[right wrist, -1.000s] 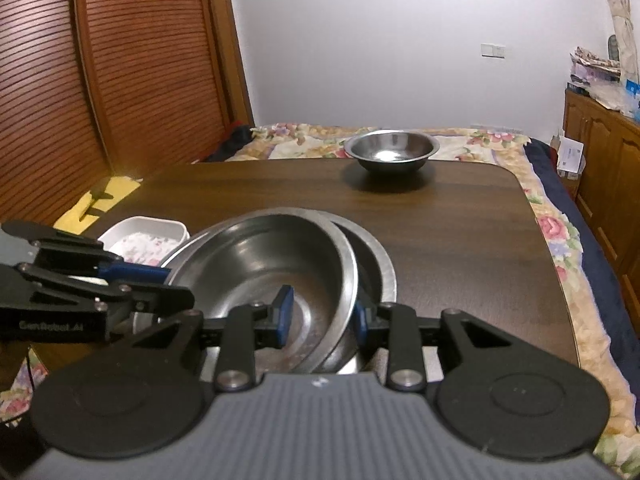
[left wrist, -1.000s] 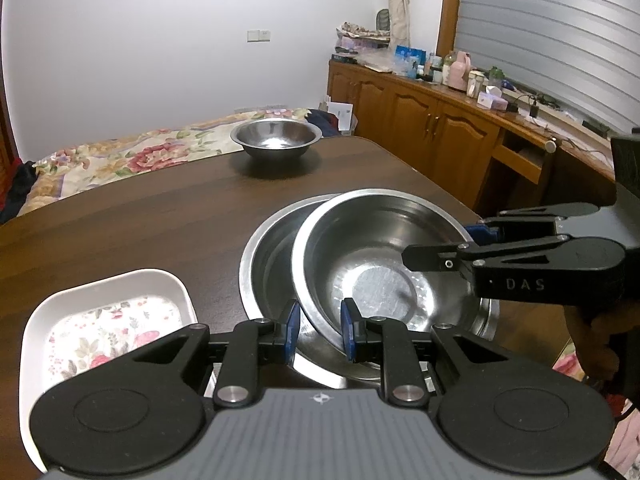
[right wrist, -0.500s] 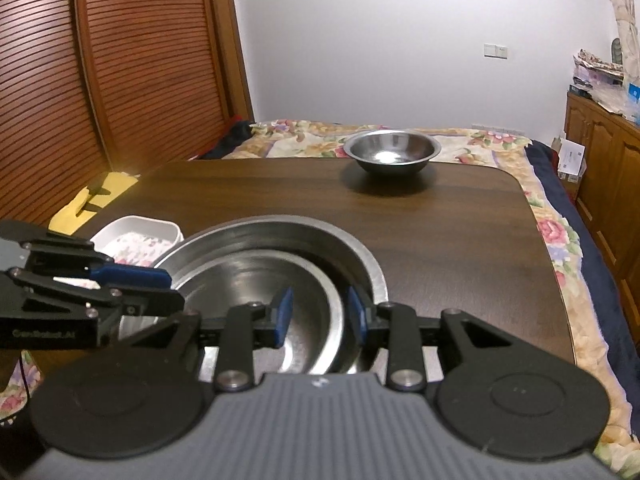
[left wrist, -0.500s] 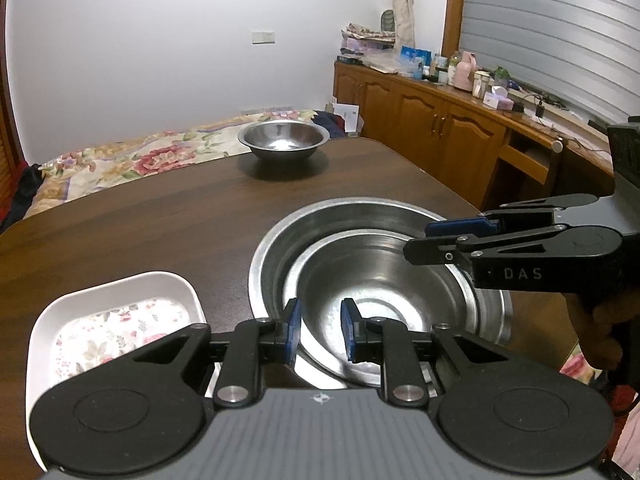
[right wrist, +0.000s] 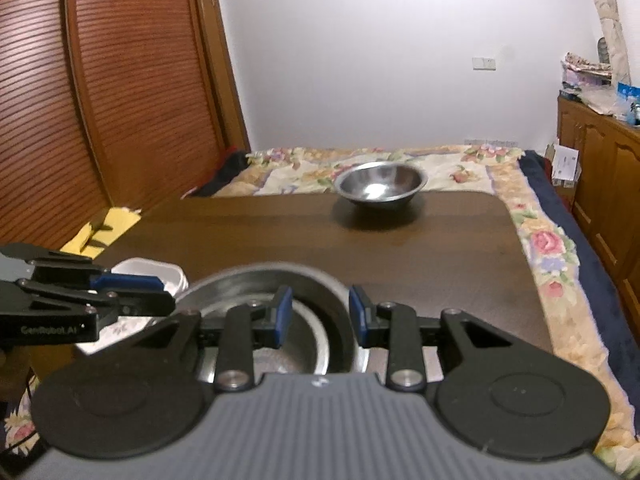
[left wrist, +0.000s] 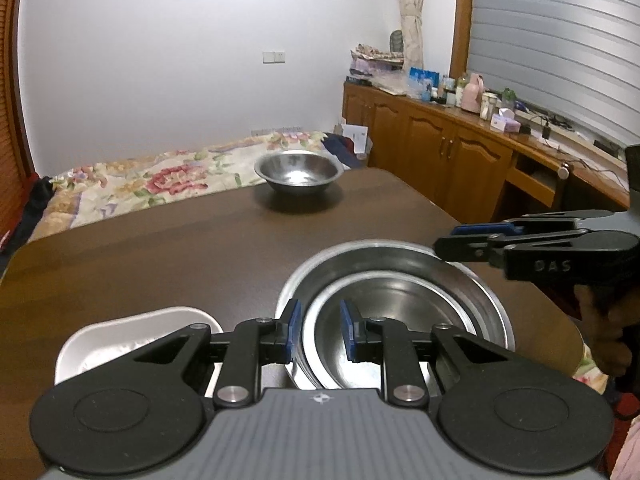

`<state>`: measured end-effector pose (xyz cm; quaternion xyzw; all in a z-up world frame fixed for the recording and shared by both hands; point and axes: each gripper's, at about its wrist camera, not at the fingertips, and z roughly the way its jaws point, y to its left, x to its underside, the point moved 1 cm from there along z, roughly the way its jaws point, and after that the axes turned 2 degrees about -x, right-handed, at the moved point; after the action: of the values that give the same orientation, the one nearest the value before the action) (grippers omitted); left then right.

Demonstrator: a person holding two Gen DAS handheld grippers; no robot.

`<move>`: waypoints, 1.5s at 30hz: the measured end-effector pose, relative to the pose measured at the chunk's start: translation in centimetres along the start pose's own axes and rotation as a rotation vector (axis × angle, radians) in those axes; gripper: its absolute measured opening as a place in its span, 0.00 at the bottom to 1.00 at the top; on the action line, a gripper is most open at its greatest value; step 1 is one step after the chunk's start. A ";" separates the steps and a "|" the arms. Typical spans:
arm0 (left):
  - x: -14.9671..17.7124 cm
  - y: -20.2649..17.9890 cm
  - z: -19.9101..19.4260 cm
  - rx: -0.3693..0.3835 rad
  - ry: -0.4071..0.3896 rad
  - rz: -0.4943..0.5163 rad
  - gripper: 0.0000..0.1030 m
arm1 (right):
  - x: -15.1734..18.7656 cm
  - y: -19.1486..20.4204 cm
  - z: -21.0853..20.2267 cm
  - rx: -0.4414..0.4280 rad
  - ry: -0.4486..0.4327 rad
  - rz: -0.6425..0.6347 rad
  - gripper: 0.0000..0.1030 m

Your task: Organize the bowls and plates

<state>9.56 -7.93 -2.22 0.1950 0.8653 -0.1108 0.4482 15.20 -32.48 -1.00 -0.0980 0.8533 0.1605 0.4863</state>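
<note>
Where the left wrist camera looks across the dark brown wooden table [left wrist: 168,256], the left gripper [left wrist: 319,330] hangs over the near edge with its blue-padded jaws parted a little, gripping nothing. Just beyond them sits a wide, shiny stainless steel basin [left wrist: 486,300] with a smaller stainless steel bowl [left wrist: 384,312] nested inside it, rims roughly concentric and the metal dully reflective. A white rectangular dish [left wrist: 132,332] lies beside the basin towards the table's left near corner. A third, deeper steel bowl [left wrist: 299,174] stands upright, well apart, at the far edge. The right gripper [left wrist: 468,238] enters from the right, above the basin's right rim; how far its jaws stand apart cannot be told here.

Seen from the right wrist camera, the right gripper [right wrist: 319,312] has its jaws narrowly parted and empty, above the nested basin [right wrist: 320,280] and inner bowl [right wrist: 316,350], both blurred. The left gripper [right wrist: 160,292] reaches in from the left, over the white dish [right wrist: 160,270]. The deep bowl [right wrist: 380,186] sits near the far edge.
</note>
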 end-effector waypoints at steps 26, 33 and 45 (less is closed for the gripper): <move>-2.8 0.9 -1.5 -0.033 -0.081 0.000 0.52 | -2.2 -1.0 -1.5 0.056 -0.076 -0.001 0.39; -4.6 1.6 -0.1 -0.025 -0.095 0.003 0.59 | -3.1 -1.9 0.0 0.066 -0.076 -0.012 0.46; -7.8 3.8 5.1 -0.029 -0.086 -0.043 0.62 | -5.5 -4.6 5.1 0.083 -0.050 -0.012 0.50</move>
<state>19.06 -8.20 1.19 0.1652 0.8506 -0.1161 0.4854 23.54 -34.78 0.45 -0.0791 0.8462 0.1246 0.5120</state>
